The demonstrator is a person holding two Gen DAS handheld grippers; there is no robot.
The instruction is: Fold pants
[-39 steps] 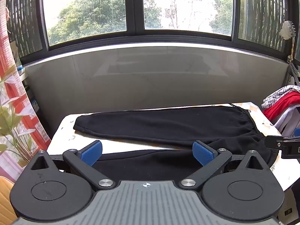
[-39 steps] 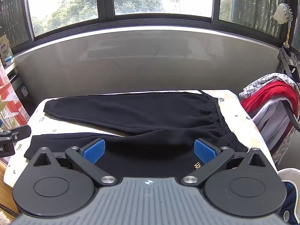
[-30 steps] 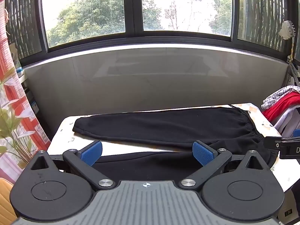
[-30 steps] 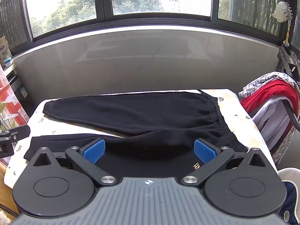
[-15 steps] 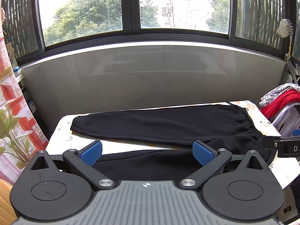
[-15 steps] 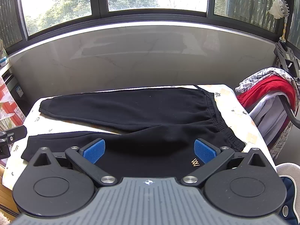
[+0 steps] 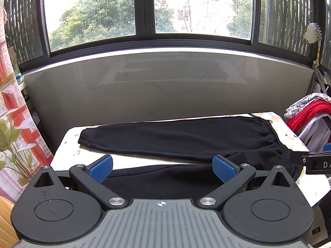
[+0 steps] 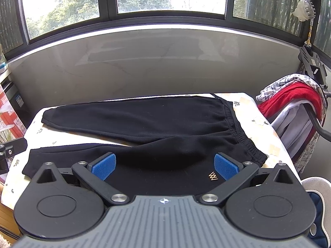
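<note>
Both views have drawn back and tipped down a little since a second ago; the pants themselves have not shifted. The left tongs hang spread wide and empty above the near leg by the table's front edge. The black pants lie flat, cuffs toward the left edge, legs splayed apart, waistband toward the right edge. The right tongs gape empty over the hip by a small gold logo. Beyond the right edge hangs a pile of clothes.
</note>
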